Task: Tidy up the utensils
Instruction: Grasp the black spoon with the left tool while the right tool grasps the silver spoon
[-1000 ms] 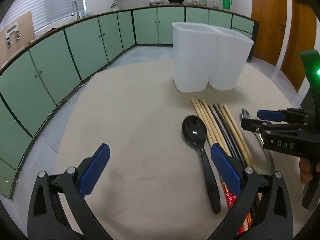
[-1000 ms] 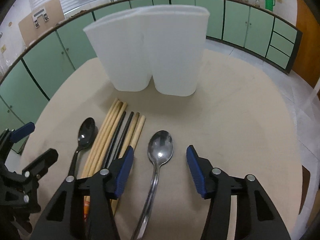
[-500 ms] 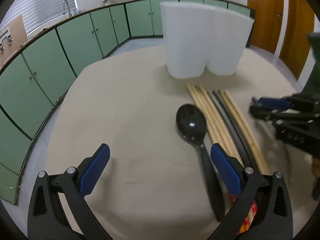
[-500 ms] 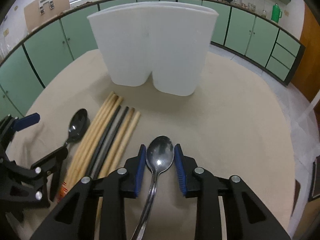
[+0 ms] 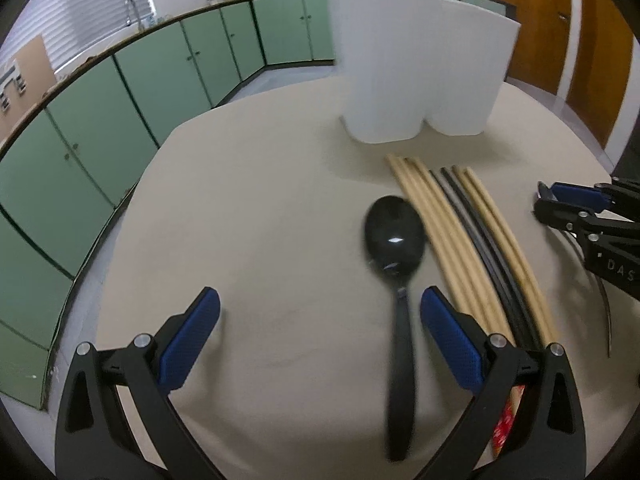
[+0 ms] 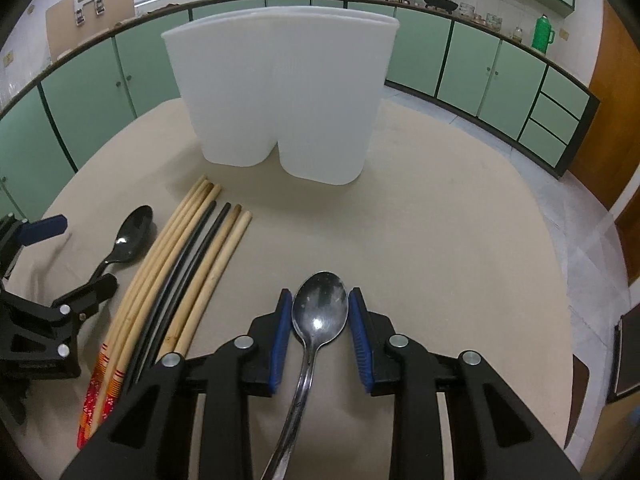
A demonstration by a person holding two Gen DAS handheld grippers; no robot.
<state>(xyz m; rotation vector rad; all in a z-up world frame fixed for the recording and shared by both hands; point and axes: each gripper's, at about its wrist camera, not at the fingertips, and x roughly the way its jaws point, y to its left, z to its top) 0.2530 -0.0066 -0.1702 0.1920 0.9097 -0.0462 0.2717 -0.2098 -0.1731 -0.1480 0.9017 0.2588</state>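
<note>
A metal spoon point(image 6: 320, 304) lies on the beige table point(image 6: 440, 240), and my right gripper point(image 6: 319, 336) is shut on the sides of its bowl. To its left lie several wooden and black chopsticks point(image 6: 188, 268) point(image 5: 460, 240) in a row. Left of those rests a black spoon point(image 5: 394, 236) point(image 6: 132, 234). My left gripper point(image 5: 320, 304) point(image 6: 72, 256) is open just above the table. The black spoon's handle lies between its fingers, close to the right one. A white two-compartment holder point(image 6: 280, 92) point(image 5: 416, 72) stands upright behind the utensils.
The table's rounded edge runs close on the left of the left wrist view. Green cabinets point(image 5: 100, 120) ring the room beyond it. The right gripper point(image 5: 560, 204) shows at the right edge of that view. Bare tabletop lies right of the metal spoon.
My right gripper has closed from wide apart onto the metal spoon's bowl. My left gripper has moved in and down, so the black spoon's handle now lies between its fingers.
</note>
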